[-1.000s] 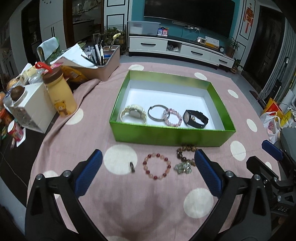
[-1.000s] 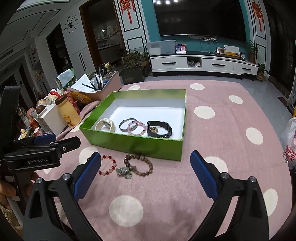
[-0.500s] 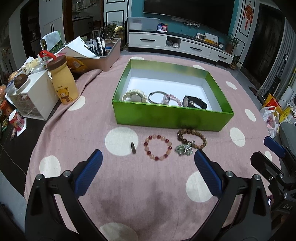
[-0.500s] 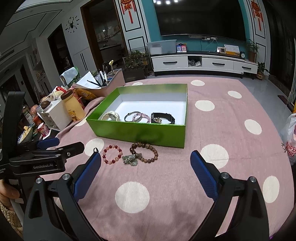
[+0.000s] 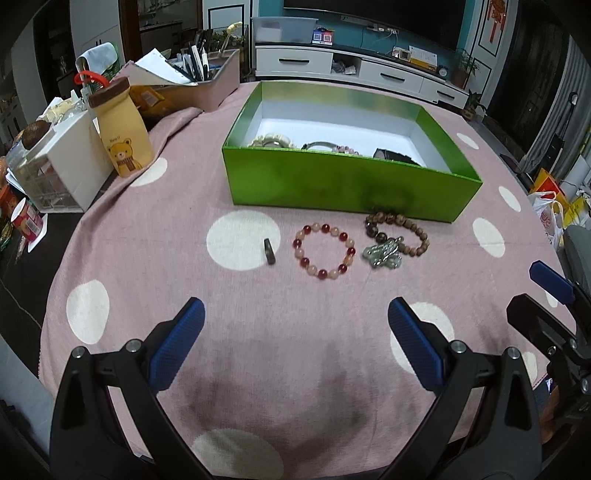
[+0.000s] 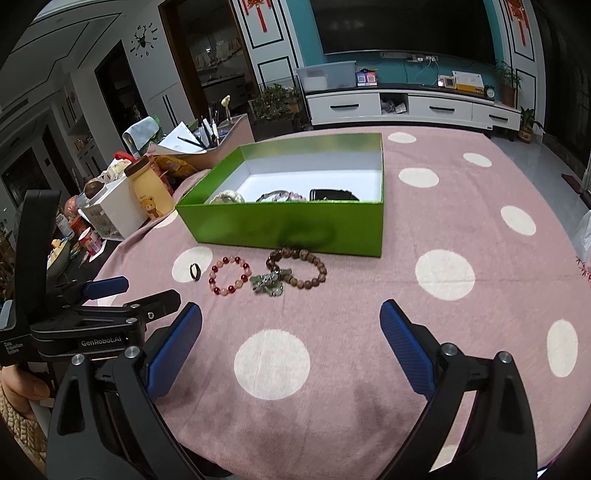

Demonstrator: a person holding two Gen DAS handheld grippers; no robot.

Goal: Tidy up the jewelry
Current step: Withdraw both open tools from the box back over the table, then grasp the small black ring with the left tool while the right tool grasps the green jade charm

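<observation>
While both claws, left [image 5: 295, 332] and right [image 6: 291, 332], gape wide and empty, a red bracelet [image 5: 324, 252] lies before the green box [image 5: 347, 184].

Both wrist views toward green box [image 5: 343, 184]

A home living room: a big dark television [image 6: 402, 27] on a teal wall above a long white media cabinet [image 6: 410, 105], potted plants [image 6: 275, 105], red hanging ornaments [image 6: 258, 14], an antler wall clock [image 6: 141, 37], and a polka-dot pink cloth [image 6: 443, 229] over the worktop.
</observation>
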